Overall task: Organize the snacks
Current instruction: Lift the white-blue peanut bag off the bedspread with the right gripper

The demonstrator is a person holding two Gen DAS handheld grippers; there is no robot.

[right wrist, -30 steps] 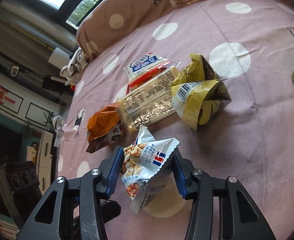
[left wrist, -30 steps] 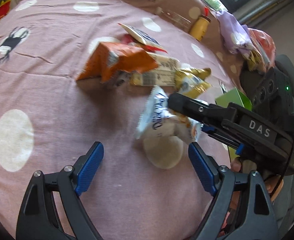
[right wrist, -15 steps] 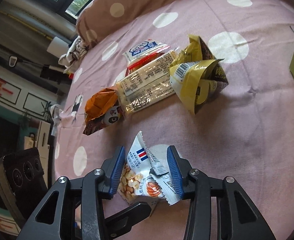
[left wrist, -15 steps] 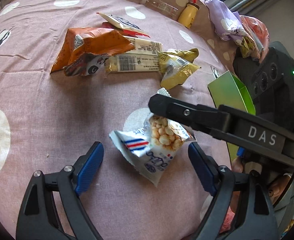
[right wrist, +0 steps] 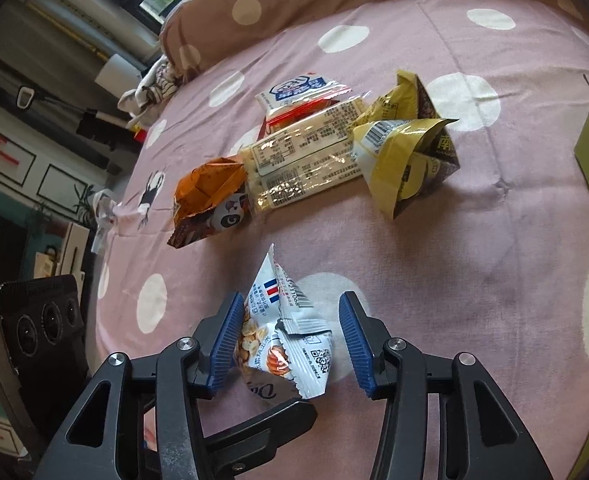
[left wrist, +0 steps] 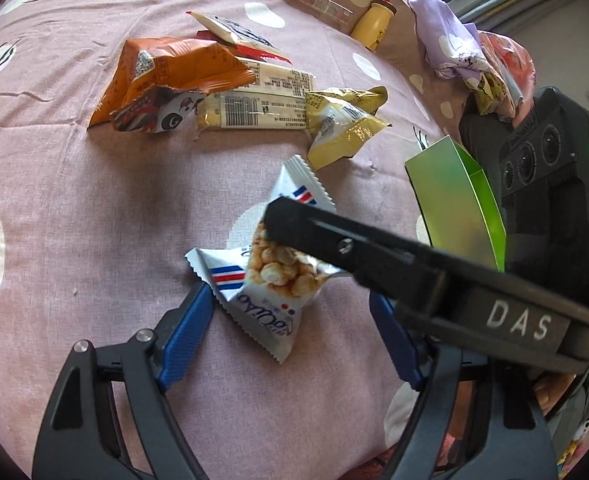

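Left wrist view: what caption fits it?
Right gripper holds a white snack packet while the left gripper closes around it.

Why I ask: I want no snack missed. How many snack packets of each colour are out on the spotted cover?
Orange packet: 1
Yellow packets: 2
White packets: 2
Pale long packs: 2, as far as the overlap shows
Total: 7

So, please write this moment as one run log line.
right gripper: shut on white snack packet | left gripper: jaws closing around same packet, not gripping yet | snack pile: on bedcover
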